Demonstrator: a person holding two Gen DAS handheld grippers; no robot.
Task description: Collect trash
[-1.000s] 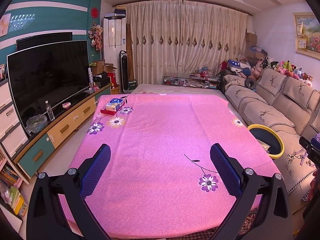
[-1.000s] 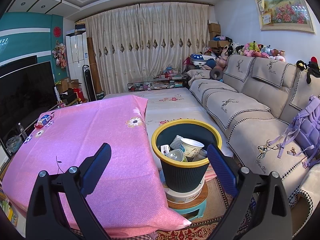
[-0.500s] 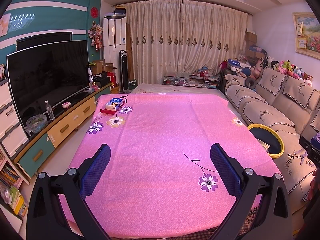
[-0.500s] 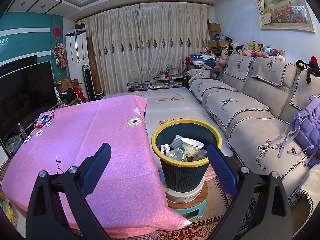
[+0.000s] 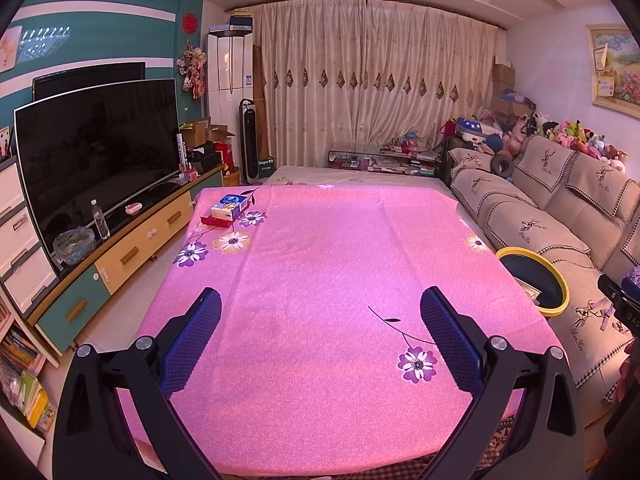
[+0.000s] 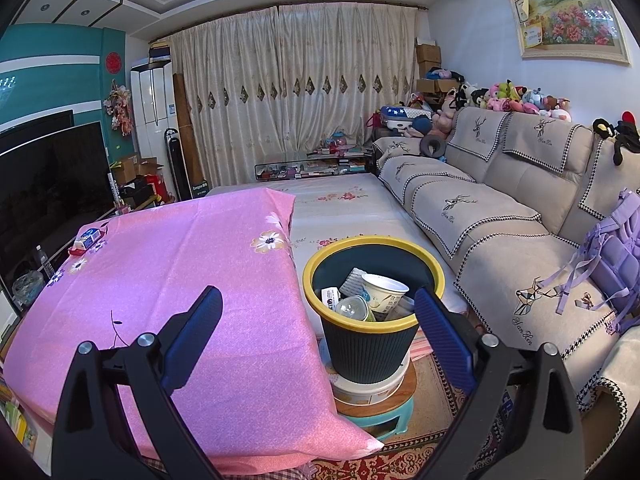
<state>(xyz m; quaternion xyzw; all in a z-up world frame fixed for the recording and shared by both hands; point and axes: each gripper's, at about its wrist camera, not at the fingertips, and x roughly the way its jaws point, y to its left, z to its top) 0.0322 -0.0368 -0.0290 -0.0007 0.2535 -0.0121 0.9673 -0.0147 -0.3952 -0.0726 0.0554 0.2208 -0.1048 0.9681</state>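
Note:
A dark bin with a yellow rim point(image 6: 372, 336) stands on a stool right of the table. Inside it lie a paper cup point(image 6: 384, 290), a clear plastic piece point(image 6: 352, 308) and other trash. The bin's rim also shows in the left wrist view point(image 5: 560, 280). My right gripper point(image 6: 318, 300) is open and empty, held above the table edge and the bin. My left gripper point(image 5: 320, 300) is open and empty above the pink flowered tablecloth point(image 5: 320, 260). A blue tissue box point(image 5: 229, 206) on a red tray sits at the table's far left corner.
A TV point(image 5: 96, 152) on a low cabinet point(image 5: 140, 244) runs along the left. A beige sofa point(image 6: 500, 216) stands on the right with a purple backpack point(image 6: 616, 252). A patterned rug point(image 6: 400, 460) lies under the stool. Curtains and clutter fill the far end.

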